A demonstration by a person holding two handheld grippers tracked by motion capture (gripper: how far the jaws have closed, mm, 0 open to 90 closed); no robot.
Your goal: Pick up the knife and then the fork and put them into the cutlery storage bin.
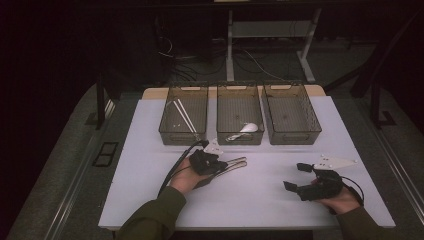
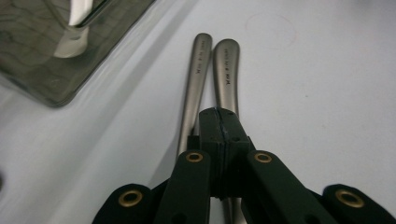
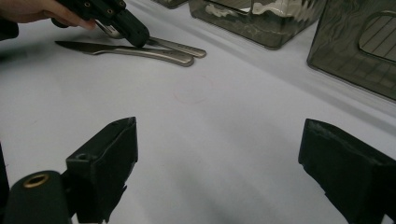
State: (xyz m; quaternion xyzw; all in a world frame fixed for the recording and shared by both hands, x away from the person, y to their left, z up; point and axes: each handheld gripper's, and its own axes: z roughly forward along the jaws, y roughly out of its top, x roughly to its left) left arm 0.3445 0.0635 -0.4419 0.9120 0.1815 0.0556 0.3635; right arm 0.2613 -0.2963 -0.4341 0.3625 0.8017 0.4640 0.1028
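On the white table (image 1: 150, 165), the left gripper (image 2: 219, 122), clamped on one metal handle (image 2: 225, 70), may drag the knife (image 3: 126, 50) alongside; the right gripper (image 3: 219, 154) gapes empty.

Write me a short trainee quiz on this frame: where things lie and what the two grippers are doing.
1. Which bin holds the white spoon? A left, B middle, C right.
2. True or false: the right gripper has its jaws standing open.
3. Fill in: the left gripper, jaws shut, has its tip over two metal ___ lying side by side on the table.
Key: 1 B, the middle bin. 2 True. 3 Handles; whether the gripper actually clamps one cannot be told.
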